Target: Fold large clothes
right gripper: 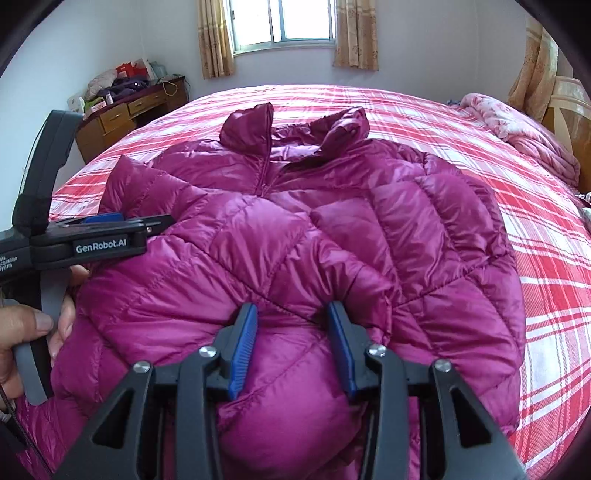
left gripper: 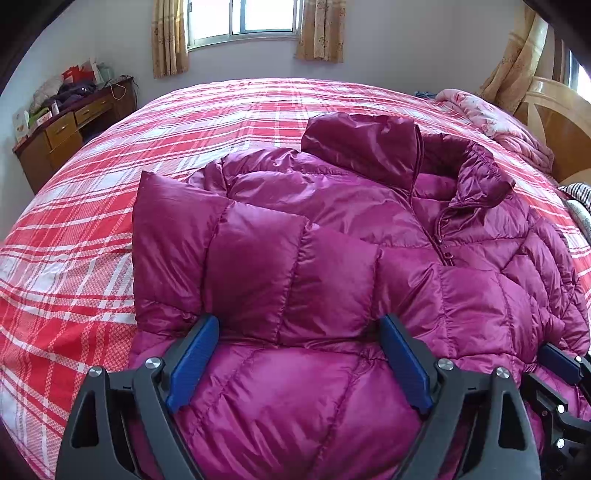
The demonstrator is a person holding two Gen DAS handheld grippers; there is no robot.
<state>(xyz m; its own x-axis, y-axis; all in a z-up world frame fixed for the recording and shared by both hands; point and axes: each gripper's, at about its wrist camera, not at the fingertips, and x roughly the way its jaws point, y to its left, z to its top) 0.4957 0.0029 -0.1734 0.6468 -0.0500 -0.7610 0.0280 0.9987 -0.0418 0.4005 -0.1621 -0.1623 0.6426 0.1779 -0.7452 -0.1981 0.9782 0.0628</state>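
A magenta quilted down jacket (left gripper: 332, 229) lies front-up on the bed, collar away from me, with both sleeves folded in across its chest. My left gripper (left gripper: 299, 325) stands wide open at the near part of the jacket, puffy fabric bulging between its blue pads. In the right wrist view the jacket (right gripper: 314, 221) fills the middle. My right gripper (right gripper: 291, 310) is partly open with jacket fabric bulging between the pads. The left gripper (right gripper: 110, 225) shows at the left edge, held by a hand. The right gripper's blue pad (left gripper: 561, 360) shows at the far right.
The bed has a red and white plaid cover (left gripper: 110, 155). A pink quilt (right gripper: 524, 133) is bunched at the far right by the wooden headboard (left gripper: 554, 122). A wooden desk (right gripper: 125, 110) with piled things stands by the left wall under a curtained window (right gripper: 284, 22).
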